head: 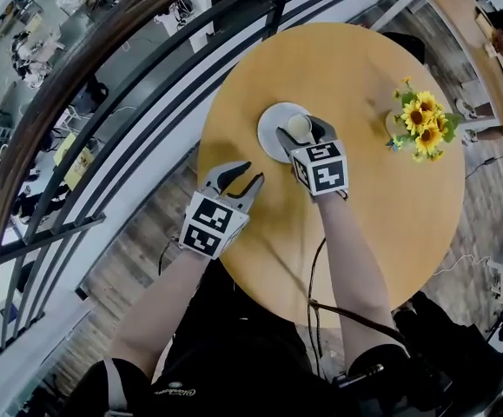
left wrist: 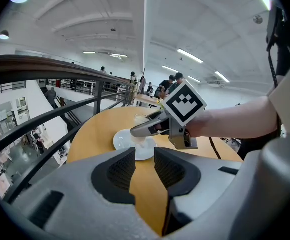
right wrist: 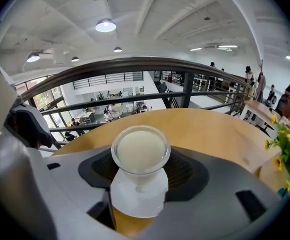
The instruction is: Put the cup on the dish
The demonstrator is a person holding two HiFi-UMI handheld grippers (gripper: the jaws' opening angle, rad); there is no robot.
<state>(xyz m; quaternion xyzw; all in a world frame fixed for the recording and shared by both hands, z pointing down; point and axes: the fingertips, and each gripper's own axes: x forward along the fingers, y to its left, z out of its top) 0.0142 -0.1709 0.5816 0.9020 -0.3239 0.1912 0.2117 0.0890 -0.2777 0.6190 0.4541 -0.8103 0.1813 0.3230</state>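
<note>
Pale wood makes up the round tabletop (head: pixel 364 224), and on it, at about ten o'clock from its centre, lies the flat white round dish (head: pixel 273 133). The right gripper (head: pixel 303 130) has its grey jaws closed on the small clear cup of milky white liquid (right wrist: pixel 140 154), holding it upright by its lower body directly over the dish, towards the dish's three o'clock side. Whether the cup's foot already touches the dish I cannot tell. The left gripper (head: pixel 249 174) hovers at the table's nine o'clock edge, its jaws apart with nothing between them, well clear of the dish. A bunch of yellow sunflowers (head: pixel 425 127) stands at two o'clock, well apart from the work. I judge this to be the placing step, nearly complete. The next move calls for a straight, gentle descent until the foot sits flat. The jaws should then part slowly and the gripper draw back level, since the full cup could spill or tip.
</note>
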